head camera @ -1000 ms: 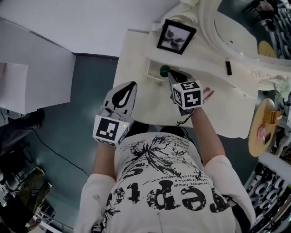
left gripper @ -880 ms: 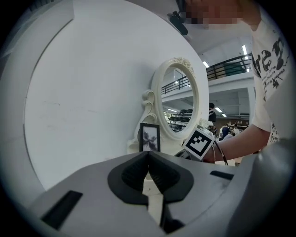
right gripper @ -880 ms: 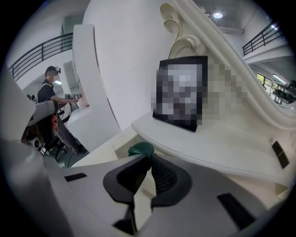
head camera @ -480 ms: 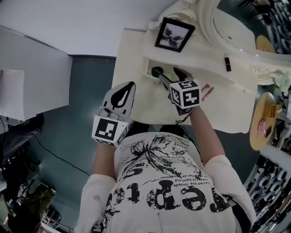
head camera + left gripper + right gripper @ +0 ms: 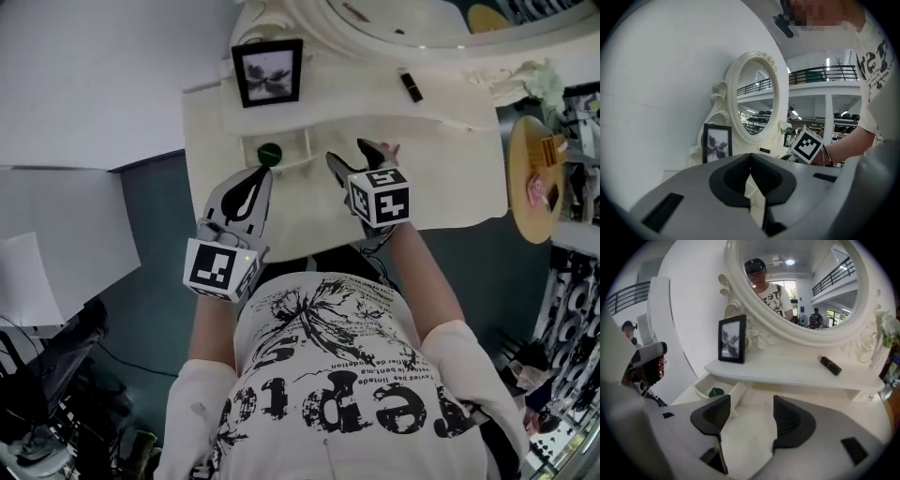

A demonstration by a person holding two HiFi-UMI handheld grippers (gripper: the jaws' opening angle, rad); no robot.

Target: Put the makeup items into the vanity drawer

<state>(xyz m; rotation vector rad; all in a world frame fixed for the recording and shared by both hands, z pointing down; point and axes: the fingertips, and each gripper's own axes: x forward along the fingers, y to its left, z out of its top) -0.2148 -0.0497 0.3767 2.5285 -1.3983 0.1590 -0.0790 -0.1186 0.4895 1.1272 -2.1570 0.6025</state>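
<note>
An open drawer (image 5: 298,141) is seen pulled out toward the near side at the left end of a cream vanity table (image 5: 441,187), just beneath its raised shelf (image 5: 450,103). A green round pot (image 5: 270,153) is seen lying inside the drawer, at its left end. A black tube (image 5: 411,87) is left lying on the shelf, well to the right of the drawer and far from both grippers. A black-framed picture (image 5: 267,73) is stood upright at the left end of the shelf, above the drawer, and an oval mirror (image 5: 797,287) is set behind it. The right gripper (image 5: 751,416) is held over the tabletop just right of the drawer, tilted downward. Its jaws have just been opening and are now spread, with only bare tabletop seen between them. The left gripper (image 5: 750,159) is held at the near left edge of the table, close to the drawer's front. Its jaws are pressed together at the tips, and nothing is pinched.
</note>
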